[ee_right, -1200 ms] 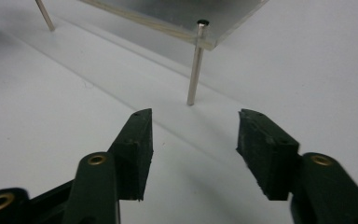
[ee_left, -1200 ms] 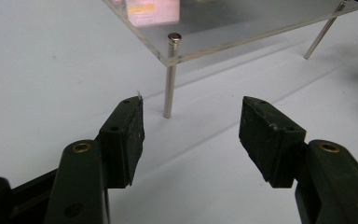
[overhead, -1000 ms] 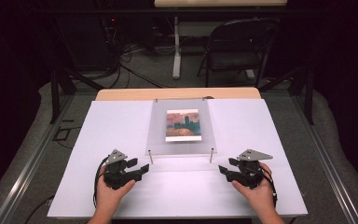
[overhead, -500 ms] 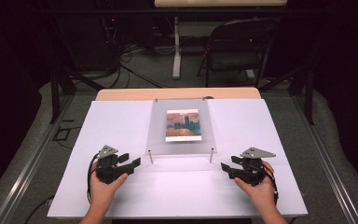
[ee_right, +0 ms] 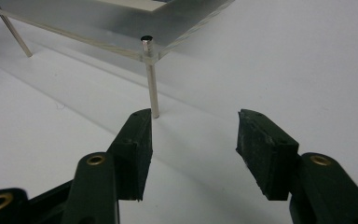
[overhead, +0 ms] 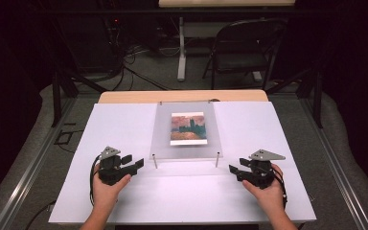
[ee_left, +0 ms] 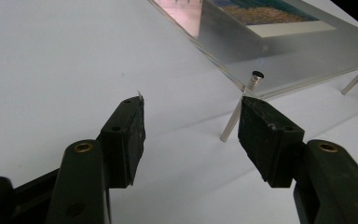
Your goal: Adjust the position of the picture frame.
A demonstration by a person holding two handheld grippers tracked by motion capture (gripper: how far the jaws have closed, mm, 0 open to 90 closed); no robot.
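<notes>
Both my claws, left gripper (overhead: 135,164) and right gripper (overhead: 235,170), gape empty; the left has slid outward from the acrylic picture stand (overhead: 186,149) — lining up its near legs.

Picture (overhead: 188,128) in raised frame (overhead: 186,152) mid-table (overhead: 124,201) — chair (overhead: 242,50) behind

I am looking down on a table (overhead: 124,124) covered by a white sheet, its wooden top showing as a strip along the far edge. A clear acrylic frame (overhead: 160,129) is standing near the middle on thin metal legs (overhead: 155,162), holding a small painted picture (overhead: 188,128). The legs are resting straight on the white surface (ee_left: 65,60).
</notes>
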